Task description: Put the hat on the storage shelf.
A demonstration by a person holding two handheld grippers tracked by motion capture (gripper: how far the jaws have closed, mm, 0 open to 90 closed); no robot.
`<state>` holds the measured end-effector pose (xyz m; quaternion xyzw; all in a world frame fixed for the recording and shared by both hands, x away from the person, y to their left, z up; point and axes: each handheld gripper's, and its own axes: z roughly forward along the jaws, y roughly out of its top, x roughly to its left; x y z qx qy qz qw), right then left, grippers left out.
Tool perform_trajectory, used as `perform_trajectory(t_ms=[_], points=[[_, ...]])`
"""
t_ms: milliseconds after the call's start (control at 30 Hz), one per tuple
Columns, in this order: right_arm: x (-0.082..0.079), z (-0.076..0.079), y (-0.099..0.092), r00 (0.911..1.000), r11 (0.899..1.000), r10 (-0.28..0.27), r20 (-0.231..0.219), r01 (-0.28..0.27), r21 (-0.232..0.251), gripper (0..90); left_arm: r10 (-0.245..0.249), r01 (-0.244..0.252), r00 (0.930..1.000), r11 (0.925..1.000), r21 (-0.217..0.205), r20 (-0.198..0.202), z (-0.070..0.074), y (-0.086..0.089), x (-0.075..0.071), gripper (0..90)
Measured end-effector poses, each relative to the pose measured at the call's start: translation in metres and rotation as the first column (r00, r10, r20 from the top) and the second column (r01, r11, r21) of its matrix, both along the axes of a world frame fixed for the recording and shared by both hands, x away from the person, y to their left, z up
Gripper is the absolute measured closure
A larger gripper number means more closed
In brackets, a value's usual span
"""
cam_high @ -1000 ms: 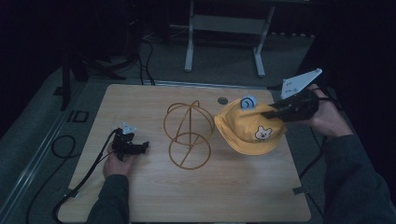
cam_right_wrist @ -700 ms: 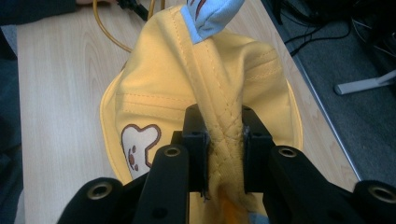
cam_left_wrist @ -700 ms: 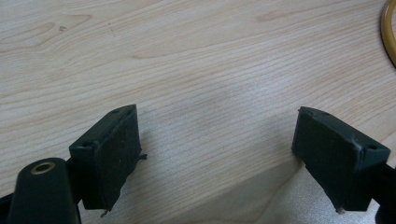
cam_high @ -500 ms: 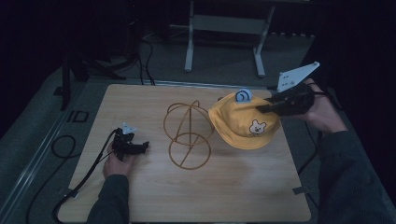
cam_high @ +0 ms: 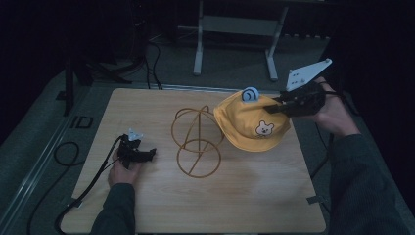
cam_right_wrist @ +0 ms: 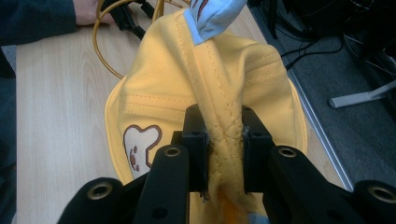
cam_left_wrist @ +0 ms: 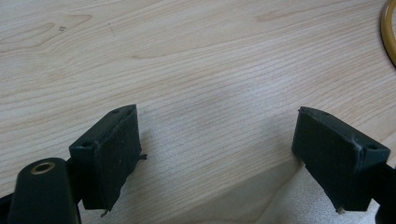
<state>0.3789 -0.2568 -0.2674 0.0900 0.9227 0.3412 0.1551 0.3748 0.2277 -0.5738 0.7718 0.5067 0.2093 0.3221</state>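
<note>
Hat point(cam_high: 252, 122), yellow with a bear face, is pinched by its brim in my right gripper point(cam_high: 279, 104), whose jaws are clamped on the quilted fabric; over the last second I have lifted it off the table point(cam_high: 274, 196) and carried it left, so it now hangs at upper centre-right beside the wire stand point(cam_high: 196, 142), which I judge is its destination. I count one hat, one stand and two grippers; my left gripper point(cam_high: 147, 154) rests at left of the frame, jaws spread wide and empty.
</note>
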Motion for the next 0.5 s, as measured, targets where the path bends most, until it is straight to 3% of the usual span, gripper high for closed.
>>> perform_trajectory(t_ms=[233,500], points=[[-0.001,0.007,-0.001,1.0,1.0,-0.003,0.008,0.003,0.015,76.8,0.0,0.0,1.0,1.0,0.0,0.0,0.0,0.0,0.0,15.2],[0.0,0.013,0.013,0.9995,0.999,0.025,0.016,-0.026,0.027,76.7,0.0,0.0,1.0,1.0,0.0,0.0,0.0,0.0,0.0,15.2]])
